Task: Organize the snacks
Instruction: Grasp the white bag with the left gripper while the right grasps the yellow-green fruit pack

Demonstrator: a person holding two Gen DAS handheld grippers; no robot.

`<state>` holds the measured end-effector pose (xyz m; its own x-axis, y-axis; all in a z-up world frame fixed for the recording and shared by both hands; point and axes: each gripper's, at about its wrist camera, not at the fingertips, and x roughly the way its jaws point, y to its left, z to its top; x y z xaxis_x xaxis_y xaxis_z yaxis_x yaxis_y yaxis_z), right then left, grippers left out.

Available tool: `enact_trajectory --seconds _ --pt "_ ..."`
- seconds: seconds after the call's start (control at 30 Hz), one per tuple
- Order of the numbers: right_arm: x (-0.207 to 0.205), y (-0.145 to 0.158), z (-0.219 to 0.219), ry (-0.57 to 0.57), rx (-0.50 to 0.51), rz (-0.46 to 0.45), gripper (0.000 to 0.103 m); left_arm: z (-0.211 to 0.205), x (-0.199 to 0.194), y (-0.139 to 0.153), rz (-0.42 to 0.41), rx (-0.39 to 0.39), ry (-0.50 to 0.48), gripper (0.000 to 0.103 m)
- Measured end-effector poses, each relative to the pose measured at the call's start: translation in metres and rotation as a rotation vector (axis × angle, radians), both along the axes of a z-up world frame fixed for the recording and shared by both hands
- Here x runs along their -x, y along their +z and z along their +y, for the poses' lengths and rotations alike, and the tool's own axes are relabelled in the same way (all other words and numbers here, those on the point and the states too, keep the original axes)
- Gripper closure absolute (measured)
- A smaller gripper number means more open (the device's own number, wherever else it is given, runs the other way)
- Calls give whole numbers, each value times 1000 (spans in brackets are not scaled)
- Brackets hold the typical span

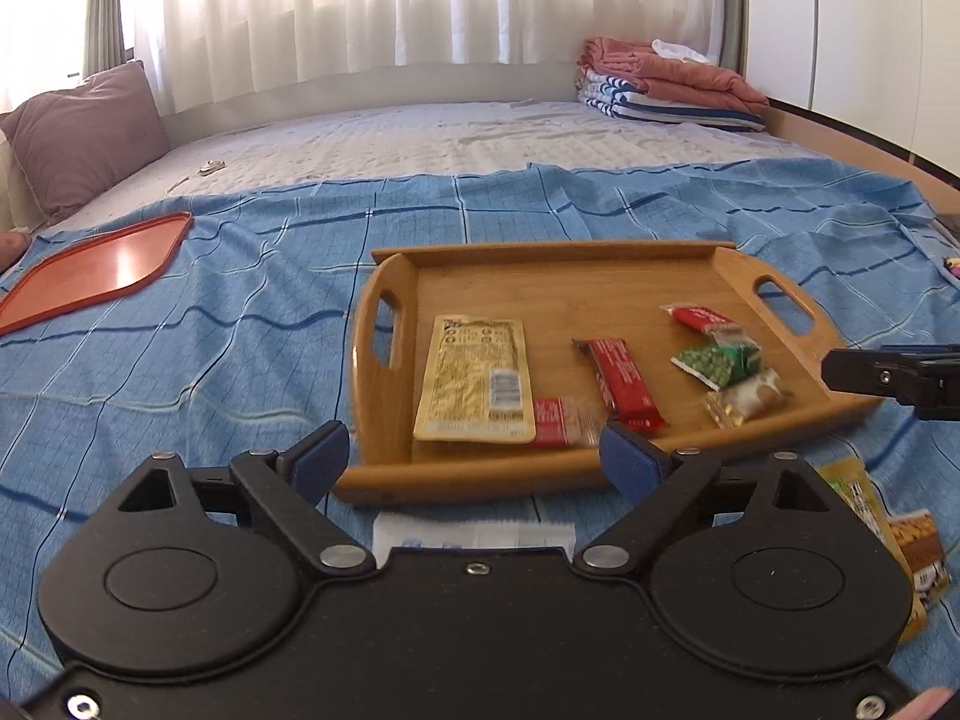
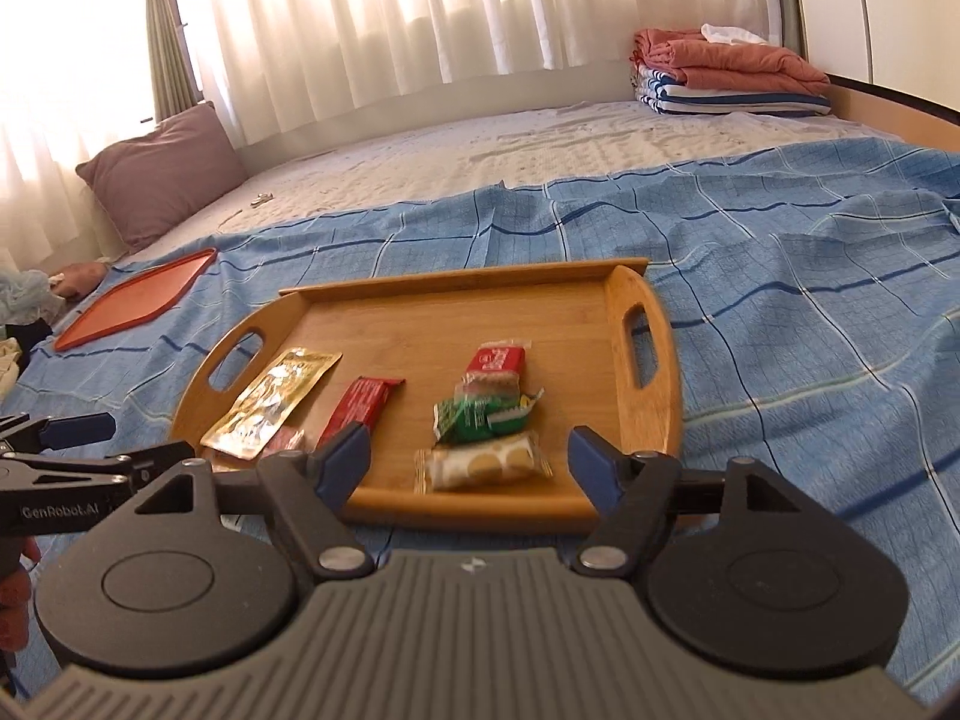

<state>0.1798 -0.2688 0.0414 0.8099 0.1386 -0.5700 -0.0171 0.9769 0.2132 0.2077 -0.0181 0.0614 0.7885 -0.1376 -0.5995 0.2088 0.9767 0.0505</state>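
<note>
from the left wrist we see our left hand-held gripper (image 1: 474, 456) spread and empty, the wooden tray (image 1: 480, 483) of snacks just ahead on the blue bedsheet (image 1: 180, 330). from the right wrist, our right hand-held gripper (image 2: 468, 459) gapes empty before the biscuit packet (image 2: 483, 461); curtains (image 2: 420, 12) behind.

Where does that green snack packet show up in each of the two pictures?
Left wrist view: green snack packet, right part of the wooden tray.
Right wrist view: green snack packet, tray's middle-right, low centre of picture.
Shared landmark: the red bar lies to its left.
</note>
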Motion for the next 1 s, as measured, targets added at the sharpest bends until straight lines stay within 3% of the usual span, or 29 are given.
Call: enact_trajectory --seconds 0.5,0.73,1.0 --pt "76 -32 15 36 152 -6 14 29 59 -25 24 16 -1 8" --pt "88 -46 30 73 222 8 12 17 65 -32 -4 -33 -39 4" --pt "86 -54 37 74 252 15 11 19 53 -44 33 -38 -4 4"
